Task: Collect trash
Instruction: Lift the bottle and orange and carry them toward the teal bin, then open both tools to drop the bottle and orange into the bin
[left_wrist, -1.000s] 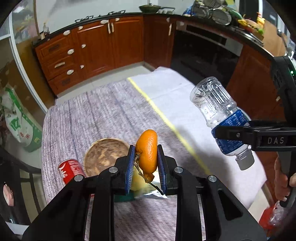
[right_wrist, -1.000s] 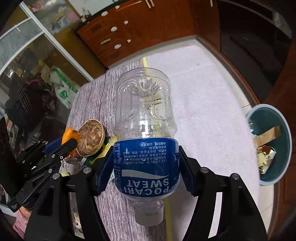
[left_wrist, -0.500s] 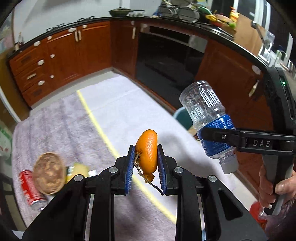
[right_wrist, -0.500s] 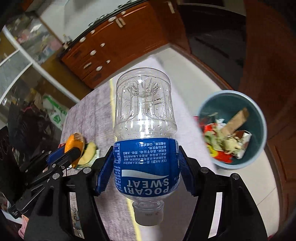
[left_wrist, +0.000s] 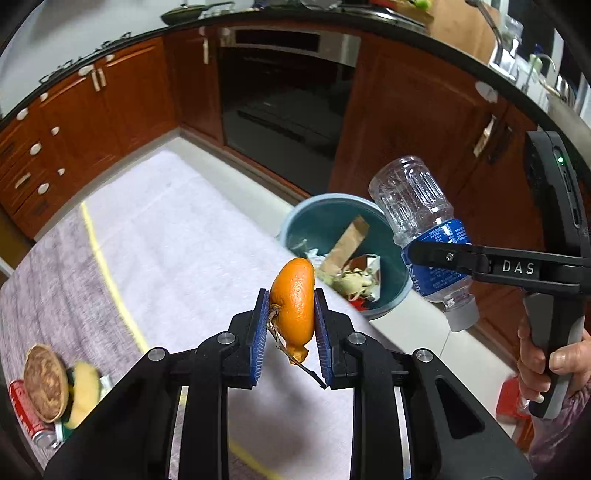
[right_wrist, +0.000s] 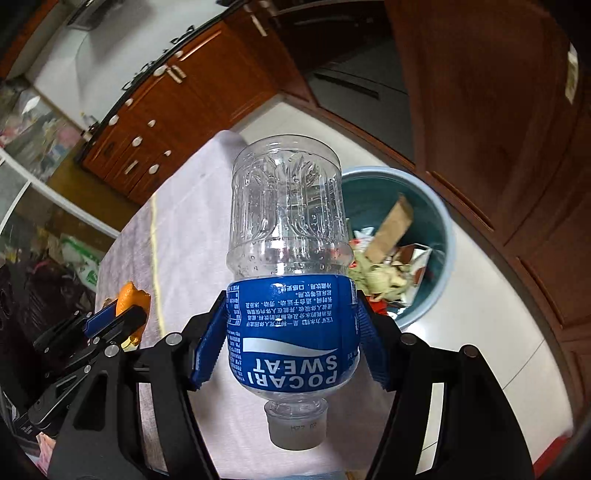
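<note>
Both tools had travelled sideways since the earlier frames, away from the striped grey part of the worktop (left_wrist: 207, 258) and toward its far edge, so that the blue bin (left_wrist: 397, 295) on the floor, first out of the left view, now appeared just beyond the fingers. The left tool (left_wrist: 289, 325) was clamped on an orange peel (left_wrist: 293, 299), its two blue pads pressing the peel from both sides, and a thin dry stem hung from the lower end of the peel. In the left wrist view the peel stood in front of the near rim of the bin, above the pale cloth of the worktop.

The right tool (right_wrist: 291, 343) was clamped on a plastic bottle (right_wrist: 288, 229), gripping it across the blue label, with the white cap pointing toward the camera and the clear base pointing away. In the right wrist view the bottle partly covered the left side of the bin. A hand (left_wrist: 541, 354) held the grip of the right tool at the right edge of the left view.

The bin already contained a brown cardboard strip (right_wrist: 391, 229), pale peelings and some wrappers. Far behind on the worktop lay a red can (left_wrist: 26, 413), a round brown disc (left_wrist: 46, 382) and a yellowish piece, close together.
</note>
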